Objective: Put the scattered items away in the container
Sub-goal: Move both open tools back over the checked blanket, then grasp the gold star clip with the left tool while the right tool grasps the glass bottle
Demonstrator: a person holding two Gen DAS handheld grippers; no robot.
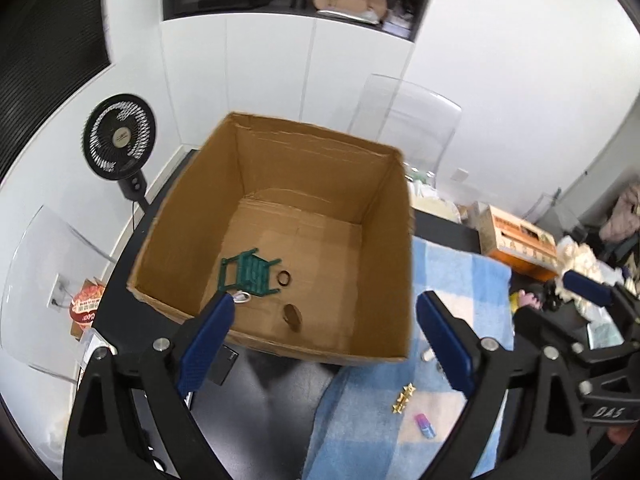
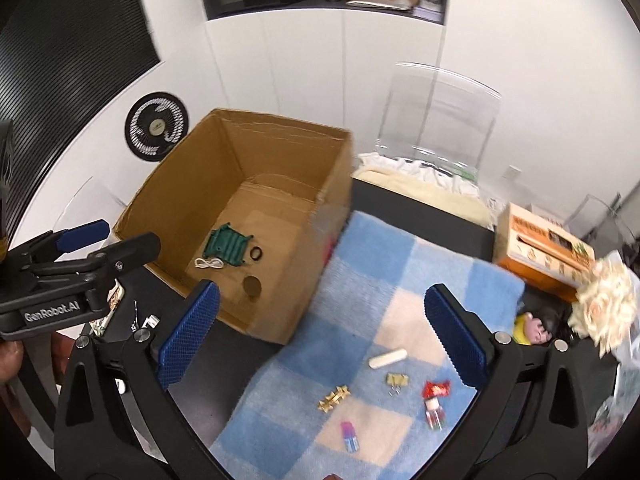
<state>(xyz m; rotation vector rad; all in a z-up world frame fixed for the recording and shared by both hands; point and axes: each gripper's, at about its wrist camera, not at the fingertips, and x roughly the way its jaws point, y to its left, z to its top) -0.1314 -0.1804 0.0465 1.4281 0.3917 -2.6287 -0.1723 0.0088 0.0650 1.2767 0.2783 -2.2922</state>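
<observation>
Several small items lie loose on the blue-and-cream checked blanket (image 2: 360, 248): a white cylinder (image 2: 387, 359), a gold star clip (image 2: 334, 398), a gold binder clip (image 2: 397, 381), a red wrapper (image 2: 437, 389), a clear-capped piece (image 2: 435, 418) just below it, and a pink-and-blue capsule (image 2: 349, 436). The cardboard box (image 2: 332, 200) stands open just left of the blanket, and a green toy chair (image 2: 229, 243), a white cord (image 2: 209, 263) and a dark ring (image 2: 256, 254) already lie on its floor, so the tidying looks partly done. The left gripper (image 1: 326, 334) hangs over the box's near edge with its jaws wide and nothing between them; the right gripper (image 2: 322, 338) hovers above the blanket, equally wide and empty. The risks, as I judge them: the pieces are tiny and flat, so the broad pads may pinch fleece along with an item and drag the blanket, scattering the rest; the capsule and cylinder could roll away; a round hole (image 2: 252, 286) in the box floor might let something small slip through; and the two tools work close enough to bump. Everything sits on a black tabletop (image 2: 420, 204) in a room with white cabinets (image 2: 304, 60), a black fan (image 2: 156, 127), a clear chair (image 2: 440, 116) and an orange carton (image 2: 540, 248).
</observation>
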